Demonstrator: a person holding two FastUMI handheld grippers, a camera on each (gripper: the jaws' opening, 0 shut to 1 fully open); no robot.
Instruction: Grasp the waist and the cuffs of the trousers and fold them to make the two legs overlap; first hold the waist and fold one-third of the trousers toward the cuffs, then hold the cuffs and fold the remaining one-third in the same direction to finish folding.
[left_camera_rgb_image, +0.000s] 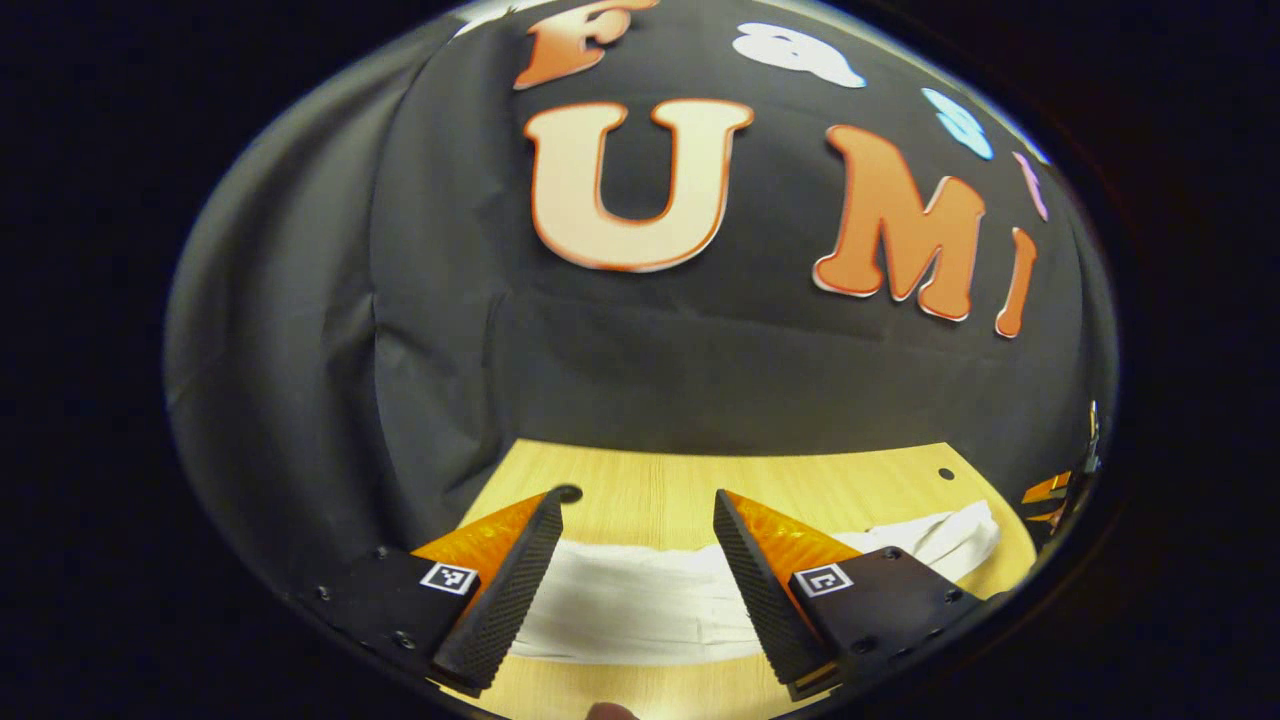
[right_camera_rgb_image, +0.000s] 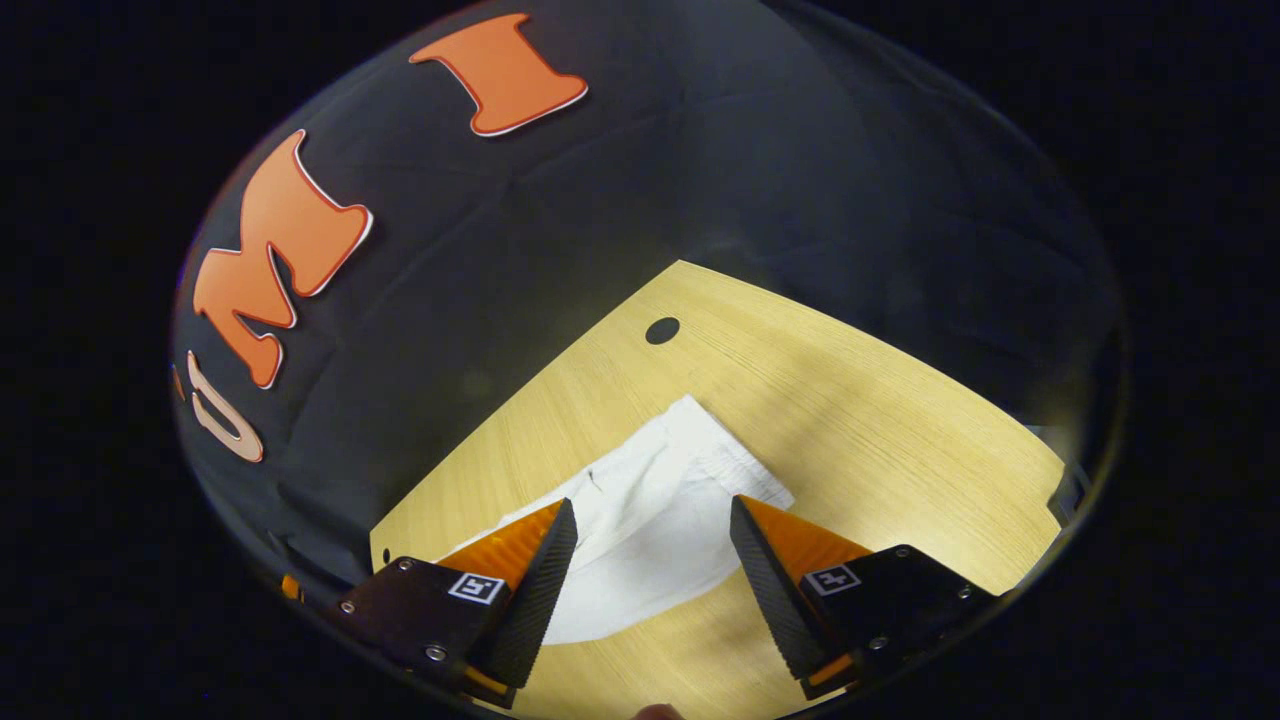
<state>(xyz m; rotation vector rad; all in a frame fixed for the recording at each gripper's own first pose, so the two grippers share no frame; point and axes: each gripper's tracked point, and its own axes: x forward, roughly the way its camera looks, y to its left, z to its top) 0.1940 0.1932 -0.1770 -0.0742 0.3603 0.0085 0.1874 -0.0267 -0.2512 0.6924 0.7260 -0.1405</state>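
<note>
White trousers (left_camera_rgb_image: 640, 605) lie flat along the wooden table in the left gripper view, stretching from under my left gripper (left_camera_rgb_image: 638, 500) off to the right. That gripper hovers above the cloth, open, with nothing between its fingers. In the right gripper view the trousers (right_camera_rgb_image: 655, 520) end in a gathered, waist-like edge near the middle of the table. My right gripper (right_camera_rgb_image: 652, 505) hangs open just over that end, empty. The right gripper (left_camera_rgb_image: 1060, 495) also peeks in at the far right edge of the left gripper view.
The light wooden table (right_camera_rgb_image: 850, 400) has a dark round hole (right_camera_rgb_image: 662, 330) near its back edge and another hole (left_camera_rgb_image: 568, 493) by the left fingertip. Black cloth walls stand close behind the table. Bare wood lies to the right of the trousers.
</note>
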